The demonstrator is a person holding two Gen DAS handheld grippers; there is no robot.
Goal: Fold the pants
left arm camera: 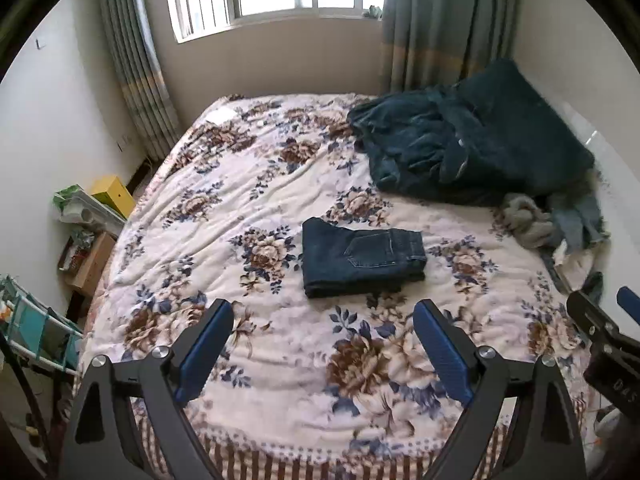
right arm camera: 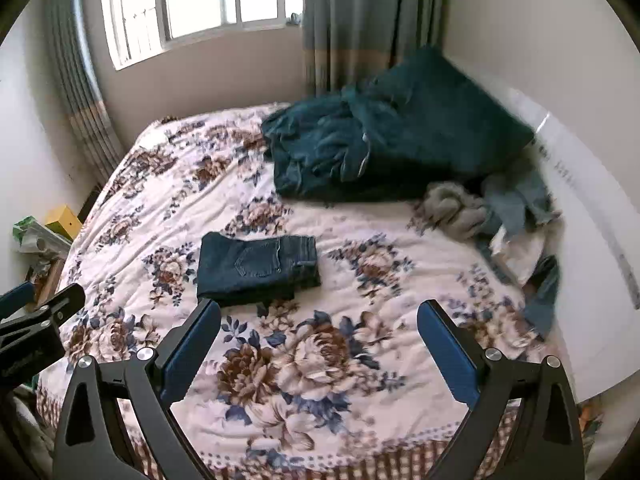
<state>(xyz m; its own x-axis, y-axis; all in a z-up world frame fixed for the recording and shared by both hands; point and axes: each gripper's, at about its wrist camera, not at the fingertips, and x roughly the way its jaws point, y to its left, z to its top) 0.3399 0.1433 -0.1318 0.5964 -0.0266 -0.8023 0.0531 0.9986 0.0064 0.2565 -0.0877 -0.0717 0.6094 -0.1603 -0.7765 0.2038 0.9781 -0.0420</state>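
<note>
One pair done: my pants (left arm camera: 362, 258) lie as a compact folded block on the floral bedspread (left arm camera: 248, 184), near the middle of the bed, back pocket up and waistband toward the right.
Fold quality: edges look fairly square and the layers sit stacked; in the right wrist view a little fabric pokes out along the near edge, so I judge it tidy but not perfect.
Left gripper (left arm camera: 322, 344): my jaws stand spread wide with nothing between them, hanging over the near part of the bedspread, apart from the pants.
Right gripper (right arm camera: 320, 344): spread wide too, empty, over the near part of the bed, with the folded block just beyond its left finger.
Contact: neither tool touches the pants.
Progress: I judge the folding of this pair complete; what I could still do is tuck that stray bit or press the stack flat.
Possibly left: a heap of dark teal fabric (left arm camera: 472, 148) sits at the far right of the bed, and grey and pale blue clothes (left arm camera: 556, 220) lie crumpled on the right. I cannot tell whether any of these are pants meant for folding.
Next, as I see it: if more pairs count, I would reach to the right pile; otherwise I am finished.
</note>
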